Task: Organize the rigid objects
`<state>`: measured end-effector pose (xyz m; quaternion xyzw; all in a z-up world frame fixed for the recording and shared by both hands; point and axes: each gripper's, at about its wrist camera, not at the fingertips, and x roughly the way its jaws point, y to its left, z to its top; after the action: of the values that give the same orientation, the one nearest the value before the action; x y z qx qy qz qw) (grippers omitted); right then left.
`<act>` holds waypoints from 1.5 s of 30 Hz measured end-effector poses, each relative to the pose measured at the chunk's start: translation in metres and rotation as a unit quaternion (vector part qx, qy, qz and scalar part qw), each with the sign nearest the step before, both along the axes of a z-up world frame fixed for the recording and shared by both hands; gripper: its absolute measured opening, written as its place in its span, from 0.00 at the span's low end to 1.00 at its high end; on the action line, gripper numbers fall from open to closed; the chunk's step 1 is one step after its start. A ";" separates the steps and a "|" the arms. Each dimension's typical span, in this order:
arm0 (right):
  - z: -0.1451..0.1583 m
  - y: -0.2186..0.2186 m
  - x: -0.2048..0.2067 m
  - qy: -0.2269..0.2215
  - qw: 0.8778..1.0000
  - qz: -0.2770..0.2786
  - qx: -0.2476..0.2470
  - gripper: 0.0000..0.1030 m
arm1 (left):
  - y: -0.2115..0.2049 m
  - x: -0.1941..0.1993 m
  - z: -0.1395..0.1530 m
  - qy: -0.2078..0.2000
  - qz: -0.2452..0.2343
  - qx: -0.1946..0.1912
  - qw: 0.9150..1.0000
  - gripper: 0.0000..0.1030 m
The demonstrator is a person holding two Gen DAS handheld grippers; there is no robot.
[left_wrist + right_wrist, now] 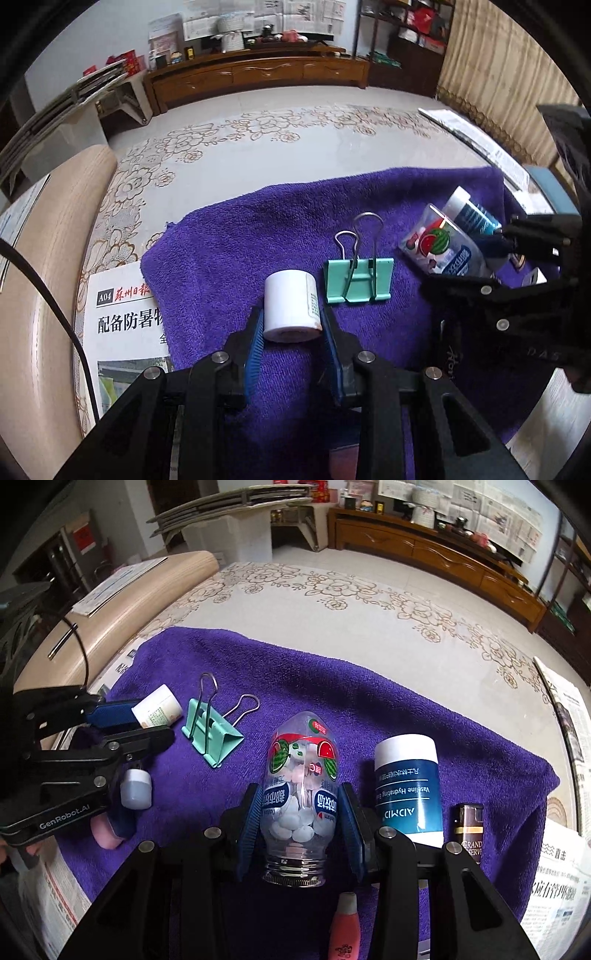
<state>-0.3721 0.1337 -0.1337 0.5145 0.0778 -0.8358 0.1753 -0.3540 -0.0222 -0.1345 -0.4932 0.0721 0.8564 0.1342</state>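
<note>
Floral-patterned table (258, 155) under a purple towel (229, 251), newspaper (122, 325) tucked beneath the towel's left edge, more newspaper (565, 882) at the right edge, wooden cabinet (258, 75) along the far wall, newspapers (495, 520) pinned above it

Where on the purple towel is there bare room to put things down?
The far strip of the towel, beyond the binder clip and candy bottle, is bare. So is the floral cloth past it. The near edge is crowded: blue tube, brown box, pink bottle.
</note>
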 end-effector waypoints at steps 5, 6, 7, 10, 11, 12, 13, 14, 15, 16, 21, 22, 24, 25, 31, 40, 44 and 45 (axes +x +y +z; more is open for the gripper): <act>0.001 0.001 -0.001 -0.007 1.000 0.008 -0.004 0.41 | 0.003 -0.002 0.000 -0.010 -0.010 -0.012 1.000 0.28; 0.001 0.002 -0.001 -0.009 1.000 0.007 -0.005 0.41 | 0.003 -0.003 0.000 -0.015 -0.009 -0.010 1.000 0.28; 0.001 0.003 -0.002 -0.013 1.000 0.005 -0.008 0.41 | 0.003 -0.004 0.001 -0.019 -0.009 -0.010 1.000 0.28; 0.003 0.006 -0.002 -0.026 1.000 -0.001 -0.017 0.41 | 0.002 -0.004 0.001 -0.027 -0.005 -0.013 1.000 0.28; 0.003 0.007 -0.002 -0.028 0.999 -0.003 -0.019 0.41 | 0.002 -0.004 0.001 -0.027 -0.004 -0.016 1.000 0.29; 0.005 0.008 -0.001 -0.026 0.999 -0.007 -0.022 0.41 | 0.002 -0.003 0.003 -0.024 0.000 -0.016 1.000 0.31; 0.007 0.009 0.002 -0.024 0.999 -0.008 -0.025 0.41 | -0.001 -0.001 0.006 -0.020 0.006 -0.013 1.000 0.32; 0.009 0.010 0.005 -0.026 0.999 -0.007 -0.027 0.41 | -0.003 0.001 0.009 -0.018 0.010 -0.008 1.000 0.35; 0.011 0.010 0.008 -0.027 0.999 -0.008 -0.030 0.41 | -0.005 0.002 0.011 -0.018 0.011 -0.002 1.000 0.37; 0.014 0.010 0.011 -0.026 0.999 -0.009 -0.032 0.41 | -0.006 0.005 0.014 -0.017 0.013 0.003 1.000 0.40; 0.026 0.012 0.033 -0.018 0.999 -0.015 -0.037 0.49 | -0.004 0.021 0.028 -0.006 0.014 0.001 1.000 0.65; 0.027 0.013 0.038 -0.018 0.999 -0.017 -0.037 0.50 | -0.005 0.027 0.032 -0.002 0.018 -0.002 1.000 0.66; 0.032 0.015 0.051 -0.015 0.999 -0.023 -0.036 0.55 | -0.008 0.037 0.038 0.002 0.026 0.002 1.000 0.73; 0.035 0.017 0.058 -0.013 0.999 -0.027 -0.036 0.57 | -0.010 0.044 0.043 0.003 0.031 0.009 0.999 0.74; 0.056 0.033 0.117 0.010 0.997 -0.069 -0.035 0.98 | -0.015 0.094 0.067 0.026 0.051 0.027 0.998 1.00; 0.080 0.045 0.212 0.027 0.990 -0.139 -0.021 1.00 | 0.014 0.188 0.094 0.043 0.054 0.034 0.997 1.00; 0.087 0.052 0.245 0.034 0.985 -0.166 -0.029 1.00 | 0.022 0.226 0.105 0.051 0.057 0.034 0.997 1.00; 0.089 0.053 0.254 0.035 0.984 -0.170 -0.029 1.00 | 0.023 0.232 0.106 0.051 0.064 0.030 0.996 1.00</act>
<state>-0.1182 0.1865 -0.0446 0.4849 -0.0294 -0.8730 0.0426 -0.1220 0.0010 -0.0284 -0.4483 0.0215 0.8891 0.0900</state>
